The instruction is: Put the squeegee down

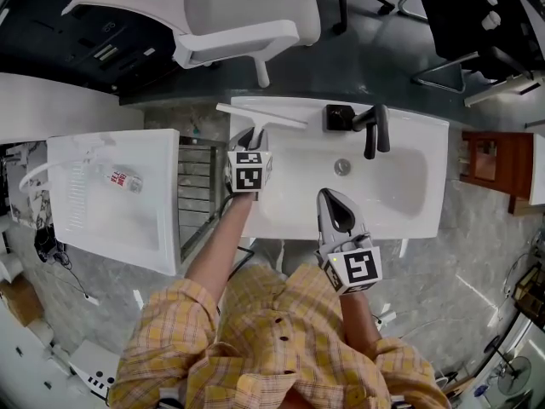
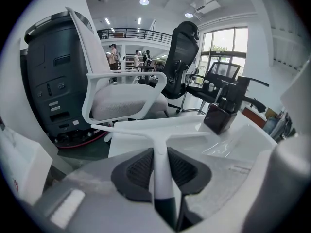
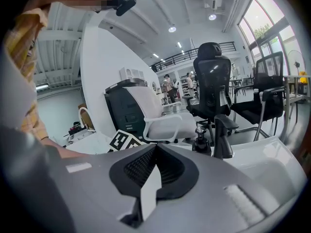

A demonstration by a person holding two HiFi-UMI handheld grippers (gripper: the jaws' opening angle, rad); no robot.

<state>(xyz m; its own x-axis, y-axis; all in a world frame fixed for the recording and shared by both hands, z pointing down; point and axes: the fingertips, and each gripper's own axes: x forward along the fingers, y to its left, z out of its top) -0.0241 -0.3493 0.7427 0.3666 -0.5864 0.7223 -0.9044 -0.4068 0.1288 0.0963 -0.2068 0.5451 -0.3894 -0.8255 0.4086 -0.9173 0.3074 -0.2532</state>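
Right gripper (image 1: 329,196), nearest the onlooker, hangs shut and empty over the near rim of the sink (image 1: 289,203). Left gripper (image 1: 249,136) is clamped on the squeegee (image 1: 261,118) handle, with the blade above the sink's far-left corner. Risk: if released here, the overhanging blade could tip the squeegee off the edge.

The person wears a yellow plaid buttoned shirt (image 1: 272,348), sleeves ending near the elbows; left gripper (image 1: 250,135) and right gripper (image 1: 334,198) are grey with black-and-white marker cubes (image 1: 248,171)
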